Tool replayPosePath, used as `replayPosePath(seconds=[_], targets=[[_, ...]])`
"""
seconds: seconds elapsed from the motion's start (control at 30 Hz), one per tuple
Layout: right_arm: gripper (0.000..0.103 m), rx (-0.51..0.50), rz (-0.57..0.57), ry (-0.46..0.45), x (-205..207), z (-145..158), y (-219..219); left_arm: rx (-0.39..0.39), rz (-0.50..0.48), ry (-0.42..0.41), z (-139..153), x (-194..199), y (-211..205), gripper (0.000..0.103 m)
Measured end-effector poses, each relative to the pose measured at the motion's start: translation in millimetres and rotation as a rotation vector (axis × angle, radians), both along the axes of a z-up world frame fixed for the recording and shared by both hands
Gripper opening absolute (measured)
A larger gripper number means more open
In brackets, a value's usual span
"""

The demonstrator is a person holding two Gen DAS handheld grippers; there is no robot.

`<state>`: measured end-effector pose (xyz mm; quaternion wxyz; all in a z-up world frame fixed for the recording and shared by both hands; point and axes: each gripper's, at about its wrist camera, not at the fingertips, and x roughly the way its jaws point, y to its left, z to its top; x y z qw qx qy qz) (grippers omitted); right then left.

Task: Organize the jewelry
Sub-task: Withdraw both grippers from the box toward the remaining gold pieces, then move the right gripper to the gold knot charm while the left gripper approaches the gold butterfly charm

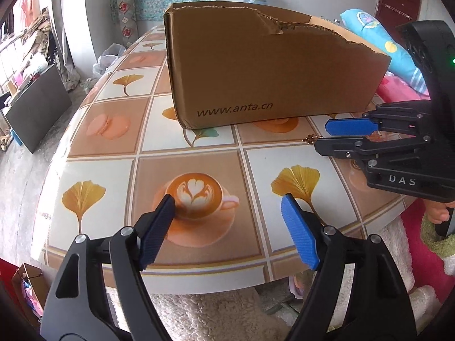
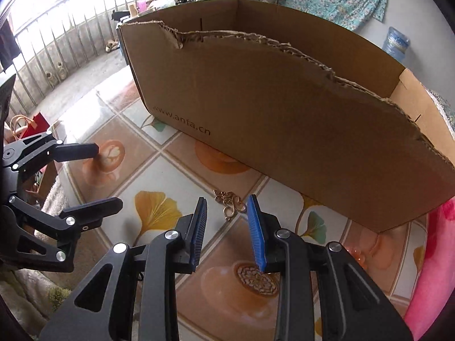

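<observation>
A torn cardboard box (image 2: 284,108) and gold pendant (image 2: 231,204) are borne by the tile-patterned surface (image 1: 199,147); both grippers' fingers are spread, nothing pinched.

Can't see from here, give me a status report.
Left gripper open, empty. Right gripper open around pendant on table, not gripping. Box behind; nothing blocking.

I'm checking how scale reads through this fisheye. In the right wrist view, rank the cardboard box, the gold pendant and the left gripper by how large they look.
1. Cardboard box, by far the largest.
2. Left gripper, at the left edge; partly cut off, so its full extent is unsure.
3. Gold pendant, smallest, lying on the table just ahead of the right gripper, whose jaws stand apart.
</observation>
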<state>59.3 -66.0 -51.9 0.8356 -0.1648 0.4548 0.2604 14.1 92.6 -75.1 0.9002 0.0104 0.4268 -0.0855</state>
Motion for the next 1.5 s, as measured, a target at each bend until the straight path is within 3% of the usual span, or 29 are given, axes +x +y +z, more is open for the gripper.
replayPosePath(seconds=[0.1, 0.27, 0.97, 1.3, 1.5], targets=[[0.026, 0.009, 0.013, 0.029, 5.1, -3.3, 0.3, -0.019, 0.004, 0.004, 0.6, 1.0, 1.5, 0.075], [0.013, 0.029, 0.024, 0.058, 6.4, -1.4, -1.2, -0.022, 0.005, 0.005, 0.5, 3.1, 2.2, 0.075], [0.011, 0.12, -0.044, 0.121, -37.6, 3.0, -25.1, -0.013, 0.008, -0.031, 1.2, 2.8, 2.6, 0.075], [0.011, 0.229, -0.133, 0.095, -52.2, 14.1, -63.9, -0.051, -0.076, -0.085, 11.7, 3.6, -12.9, 0.075], [0.012, 0.298, -0.192, 0.081, -57.1, 20.5, -86.9, -0.082, -0.147, -0.079, 13.4, 17.1, -32.6, 0.06]])
